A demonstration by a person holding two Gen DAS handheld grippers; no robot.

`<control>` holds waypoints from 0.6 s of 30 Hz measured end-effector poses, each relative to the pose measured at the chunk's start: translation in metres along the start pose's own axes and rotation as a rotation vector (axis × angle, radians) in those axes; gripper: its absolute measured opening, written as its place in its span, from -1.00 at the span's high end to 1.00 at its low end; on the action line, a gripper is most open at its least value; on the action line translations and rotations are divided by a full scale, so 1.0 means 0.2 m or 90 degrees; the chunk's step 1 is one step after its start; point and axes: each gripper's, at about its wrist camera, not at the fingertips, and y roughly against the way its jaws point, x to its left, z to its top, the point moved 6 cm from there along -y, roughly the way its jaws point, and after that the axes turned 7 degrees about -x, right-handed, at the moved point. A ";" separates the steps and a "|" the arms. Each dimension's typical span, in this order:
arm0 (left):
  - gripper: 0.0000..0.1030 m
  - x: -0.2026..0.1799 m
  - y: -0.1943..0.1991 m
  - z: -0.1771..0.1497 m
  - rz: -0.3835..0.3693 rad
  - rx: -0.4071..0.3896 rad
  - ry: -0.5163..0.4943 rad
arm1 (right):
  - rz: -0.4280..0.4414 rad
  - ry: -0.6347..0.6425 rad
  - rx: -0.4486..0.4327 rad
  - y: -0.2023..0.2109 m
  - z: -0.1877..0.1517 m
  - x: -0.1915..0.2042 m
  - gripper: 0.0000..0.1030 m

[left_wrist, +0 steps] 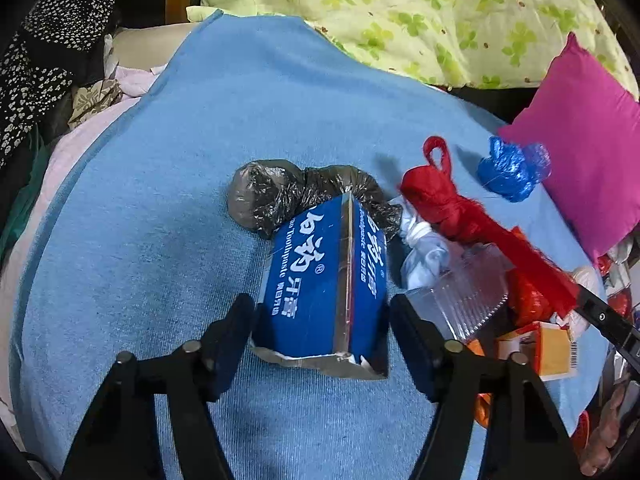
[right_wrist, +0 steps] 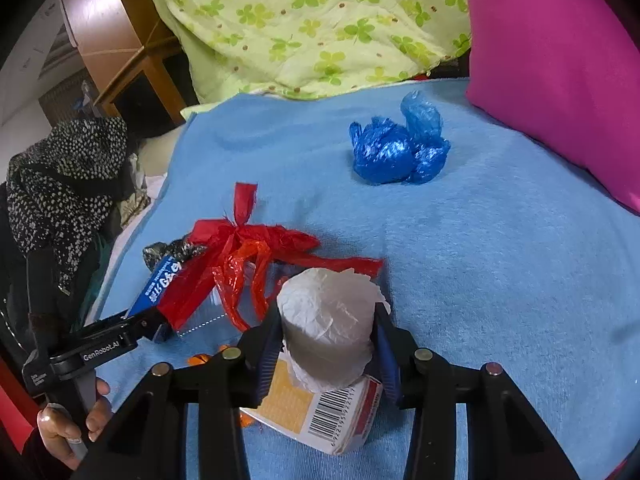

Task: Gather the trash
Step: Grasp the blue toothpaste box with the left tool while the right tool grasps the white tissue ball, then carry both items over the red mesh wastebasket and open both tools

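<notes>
My left gripper (left_wrist: pixel 322 312) is shut on a blue toothpaste box (left_wrist: pixel 320 276), which lies on the light blue blanket (left_wrist: pixel 160 200); the box also shows in the right wrist view (right_wrist: pixel 160 284). A crumpled black bag (left_wrist: pixel 288 196) lies just beyond it. A red plastic strip bundle (left_wrist: pixel 448 196) lies to its right, seen too in the right wrist view (right_wrist: pixel 248 252). My right gripper (right_wrist: pixel 328 332) is shut on a white paper wad (right_wrist: pixel 328 320) above an orange-and-white carton (right_wrist: pixel 320 416). A crumpled blue bag (right_wrist: pixel 396 148) lies farther back.
A magenta pillow (right_wrist: pixel 560 60) stands at the right. A green clover-print quilt (right_wrist: pixel 312 20) lies behind. A clear plastic tray (left_wrist: pixel 468 292) and a white wad (left_wrist: pixel 424 248) lie beside the box. Dark spotted clothing (left_wrist: pixel 48 60) is piled at the left edge.
</notes>
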 end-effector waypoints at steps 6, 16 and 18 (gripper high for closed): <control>-0.17 0.01 0.10 -0.02 0.016 -0.031 -0.013 | 0.034 -0.008 -0.053 0.14 0.02 0.02 0.11; -0.15 -0.13 0.52 -0.10 0.051 -0.143 -0.089 | 0.058 -0.007 -0.103 0.47 -0.05 0.00 0.11; -0.15 -0.28 0.61 -0.15 0.030 -0.155 -0.149 | 0.054 -0.017 -0.115 0.59 -0.07 -0.07 0.11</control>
